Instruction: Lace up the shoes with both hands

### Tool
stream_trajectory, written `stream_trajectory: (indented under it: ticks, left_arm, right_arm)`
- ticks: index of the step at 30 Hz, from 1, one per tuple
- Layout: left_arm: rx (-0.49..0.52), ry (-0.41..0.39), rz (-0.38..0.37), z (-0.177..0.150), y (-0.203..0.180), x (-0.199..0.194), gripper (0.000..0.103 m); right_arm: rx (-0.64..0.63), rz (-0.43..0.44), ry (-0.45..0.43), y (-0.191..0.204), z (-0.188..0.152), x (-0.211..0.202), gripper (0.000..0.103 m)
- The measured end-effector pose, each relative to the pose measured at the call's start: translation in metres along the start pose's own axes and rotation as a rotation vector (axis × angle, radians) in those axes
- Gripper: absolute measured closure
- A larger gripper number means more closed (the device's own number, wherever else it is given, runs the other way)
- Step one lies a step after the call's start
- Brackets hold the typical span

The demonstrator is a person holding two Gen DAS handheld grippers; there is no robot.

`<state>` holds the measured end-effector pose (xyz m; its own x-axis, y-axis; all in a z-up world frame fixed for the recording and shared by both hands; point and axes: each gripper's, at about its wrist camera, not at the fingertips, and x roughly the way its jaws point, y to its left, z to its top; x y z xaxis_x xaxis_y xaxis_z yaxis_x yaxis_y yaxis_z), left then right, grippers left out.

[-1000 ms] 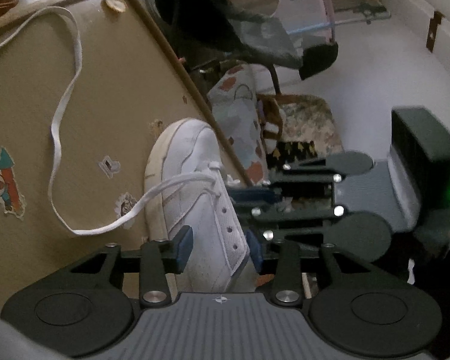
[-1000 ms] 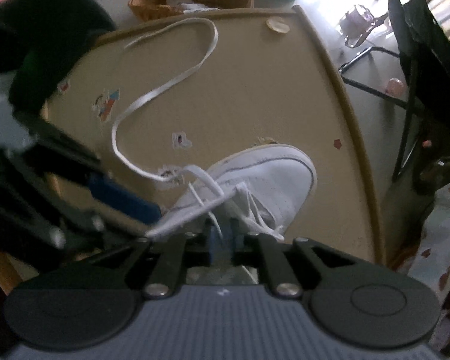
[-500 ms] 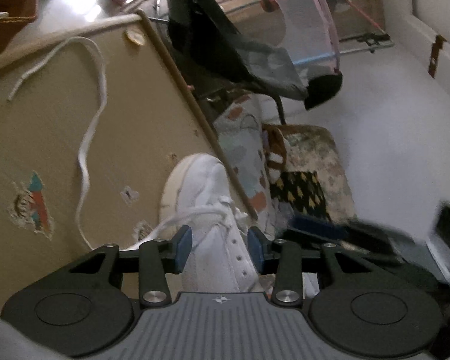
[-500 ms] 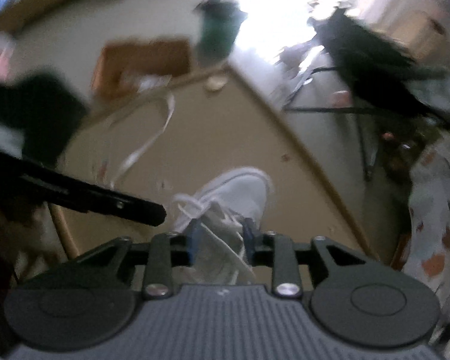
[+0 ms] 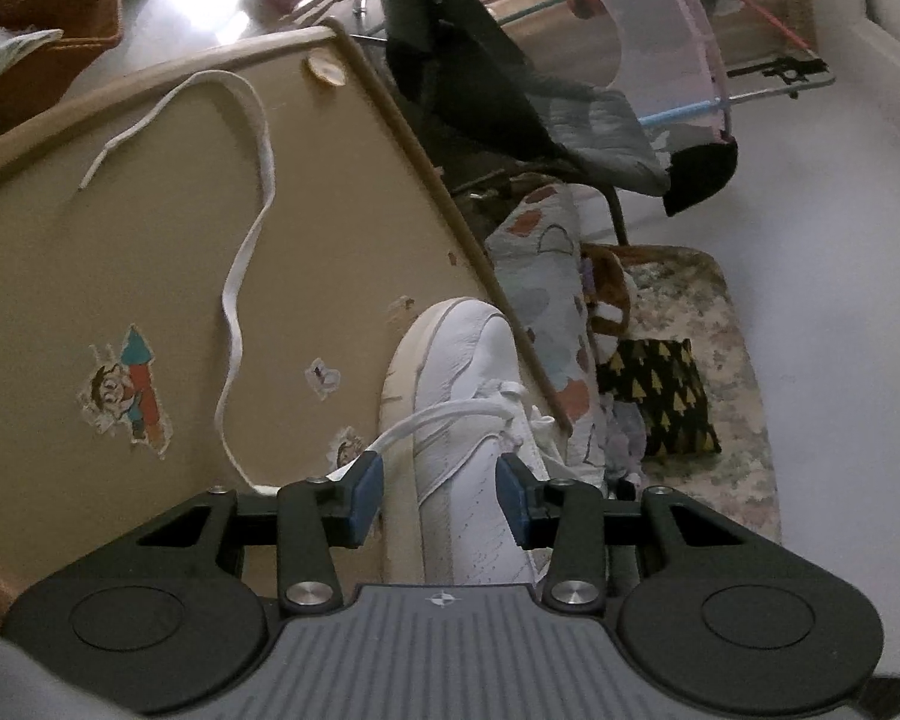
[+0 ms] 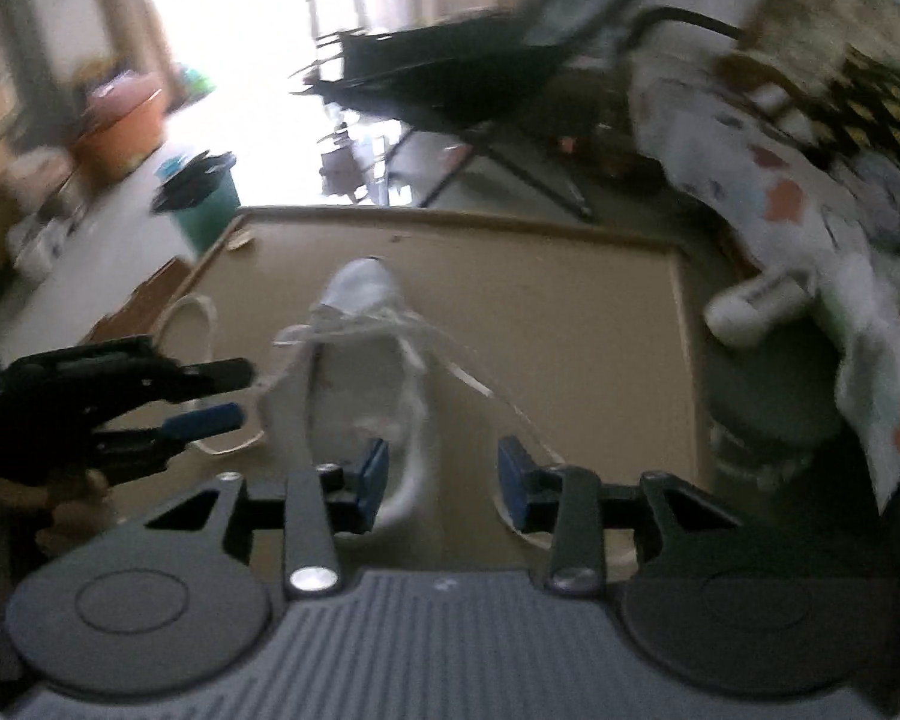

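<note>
Left wrist view: left gripper (image 5: 439, 491), jaws part open astride white leather sneaker (image 5: 462, 396) at lower centre, pads not pressing it. White flat shoelace (image 5: 243, 252) trails up-left across tan sticker-marked table (image 5: 90, 252).
Right wrist view, blurred: right gripper (image 6: 441, 480), jaws opening, nothing gripped; sneaker heel between them; left gripper at left edge.

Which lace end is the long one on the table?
The strand on the stickered side: it snakes across the table to its far corner. The other end is a short stub beside the shoe.
</note>
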<state>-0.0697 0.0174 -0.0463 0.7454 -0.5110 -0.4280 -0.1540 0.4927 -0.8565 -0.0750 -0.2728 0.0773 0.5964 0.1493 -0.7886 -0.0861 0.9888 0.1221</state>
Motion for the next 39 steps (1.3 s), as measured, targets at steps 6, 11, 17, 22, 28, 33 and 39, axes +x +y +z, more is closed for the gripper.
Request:
stream_trajectory:
  ticks: [6, 11, 17, 22, 28, 33, 39]
  left_arm:
    - [-0.057, 0.001, 0.022, 0.001, 0.000, -0.009, 0.059]
    - [-0.121, -0.009, 0.048, 0.000, 0.003, -0.016, 0.055]
    - [-0.164, -0.022, 0.065, 0.001, 0.003, -0.022, 0.055]
    - [-0.219, -0.029, 0.065, 0.001, 0.000, -0.027, 0.055]
    - [-0.282, -0.036, 0.070, 0.001, -0.011, -0.026, 0.055]
    - [-0.347, -0.042, 0.084, -0.003, -0.020, -0.020, 0.055]
    - [-0.389, -0.049, 0.108, -0.005, -0.021, -0.015, 0.055]
  right_arm:
    - [0.144, 0.069, -0.002, -0.020, -0.015, 0.017, 0.057]
    - [0.199, 0.092, 0.000, -0.029, -0.016, 0.026, 0.055]
    - [0.239, 0.103, 0.027, -0.027, -0.021, 0.035, 0.047]
    - [0.225, 0.090, 0.048, -0.021, -0.022, 0.048, 0.042]
    - [0.233, 0.103, 0.076, -0.020, -0.022, 0.060, 0.040]
    - [0.234, 0.123, 0.096, -0.022, -0.024, 0.066, 0.039]
    - [0.245, 0.155, 0.116, -0.023, -0.025, 0.072, 0.039]
